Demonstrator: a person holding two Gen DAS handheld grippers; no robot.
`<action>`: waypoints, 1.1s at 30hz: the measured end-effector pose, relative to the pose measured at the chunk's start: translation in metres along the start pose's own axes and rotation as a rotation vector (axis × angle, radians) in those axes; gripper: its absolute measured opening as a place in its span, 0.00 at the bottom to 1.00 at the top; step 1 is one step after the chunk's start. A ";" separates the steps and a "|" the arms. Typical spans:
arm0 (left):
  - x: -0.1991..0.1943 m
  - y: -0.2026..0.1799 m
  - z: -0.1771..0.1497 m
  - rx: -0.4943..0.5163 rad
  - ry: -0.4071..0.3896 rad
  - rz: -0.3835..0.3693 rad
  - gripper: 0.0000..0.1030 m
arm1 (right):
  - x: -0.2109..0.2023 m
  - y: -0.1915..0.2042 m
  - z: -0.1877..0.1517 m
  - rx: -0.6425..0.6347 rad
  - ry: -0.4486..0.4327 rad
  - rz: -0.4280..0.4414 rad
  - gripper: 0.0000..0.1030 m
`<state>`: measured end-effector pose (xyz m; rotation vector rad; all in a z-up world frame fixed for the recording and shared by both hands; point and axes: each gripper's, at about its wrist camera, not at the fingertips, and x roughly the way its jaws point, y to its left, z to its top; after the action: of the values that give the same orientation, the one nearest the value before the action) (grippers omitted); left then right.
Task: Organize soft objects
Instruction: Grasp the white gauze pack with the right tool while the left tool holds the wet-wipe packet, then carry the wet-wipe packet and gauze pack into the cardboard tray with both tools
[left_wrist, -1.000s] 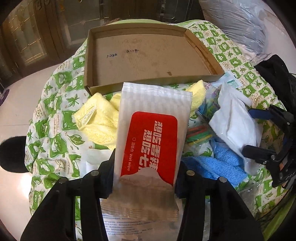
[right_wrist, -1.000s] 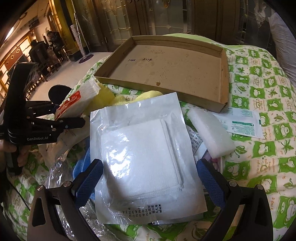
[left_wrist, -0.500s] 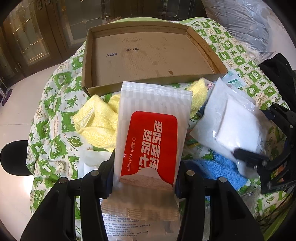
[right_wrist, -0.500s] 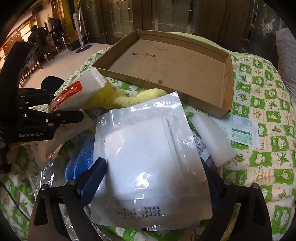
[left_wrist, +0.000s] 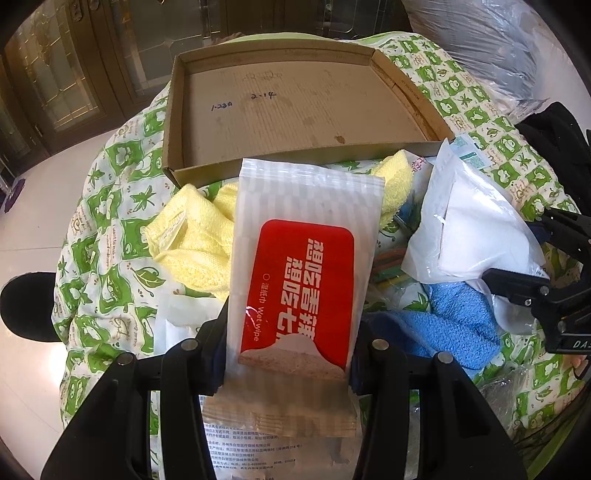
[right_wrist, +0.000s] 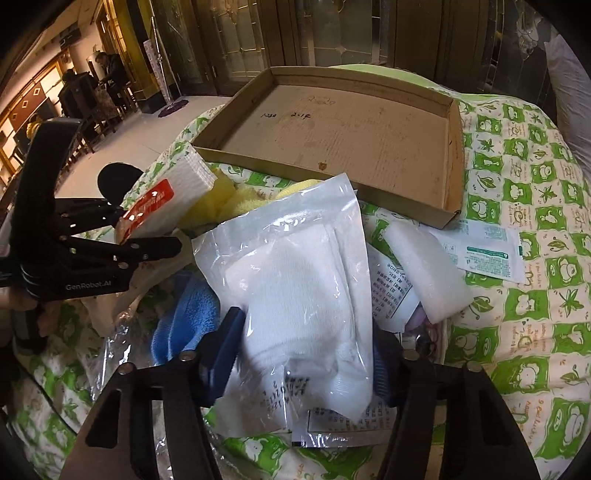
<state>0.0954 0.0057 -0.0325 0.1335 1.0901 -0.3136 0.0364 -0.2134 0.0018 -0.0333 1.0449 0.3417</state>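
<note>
- Right gripper (right_wrist: 304, 350): the fingers (right_wrist: 225, 341) have just been closing and now pinch the gauze pouch (right_wrist: 295, 280), which is buckled and creased between them, where a second ago it lay flat in an open gap
- Left gripper (left_wrist: 288, 347): no change; clenched on the wet wipe pack (left_wrist: 299, 266), held upright above the pile
- Judgement: both hands are loaded, so the next step is probably carrying the packs to the cardboard tray (left_wrist: 295, 107) at the far side; nothing lies in it yet
- Count, on the green-patterned cover (right_wrist: 535, 206): 1 tray, 1 wet wipe pack, 1 gauze pouch, 1 yellow towel (left_wrist: 192, 240) near the tray's front wall, 1 blue towel (left_wrist: 454, 325) under the pouch, 1 white foam block (right_wrist: 424, 269) at right, 1 small sachet (right_wrist: 487, 254) just beyond it
- More clear wrappers lie in the heap; number unclear
</note>
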 end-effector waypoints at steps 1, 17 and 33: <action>0.000 0.000 -0.001 -0.002 -0.002 0.000 0.45 | -0.002 0.000 0.000 0.004 -0.001 0.004 0.54; -0.020 0.009 -0.002 -0.039 -0.026 0.006 0.45 | -0.036 -0.018 0.000 0.080 -0.053 0.046 0.44; -0.042 -0.005 0.053 -0.054 -0.092 -0.009 0.45 | -0.036 -0.045 0.031 0.112 -0.058 0.055 0.44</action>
<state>0.1205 -0.0051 0.0294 0.0657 1.0072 -0.2958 0.0595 -0.2592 0.0420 0.1054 1.0074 0.3317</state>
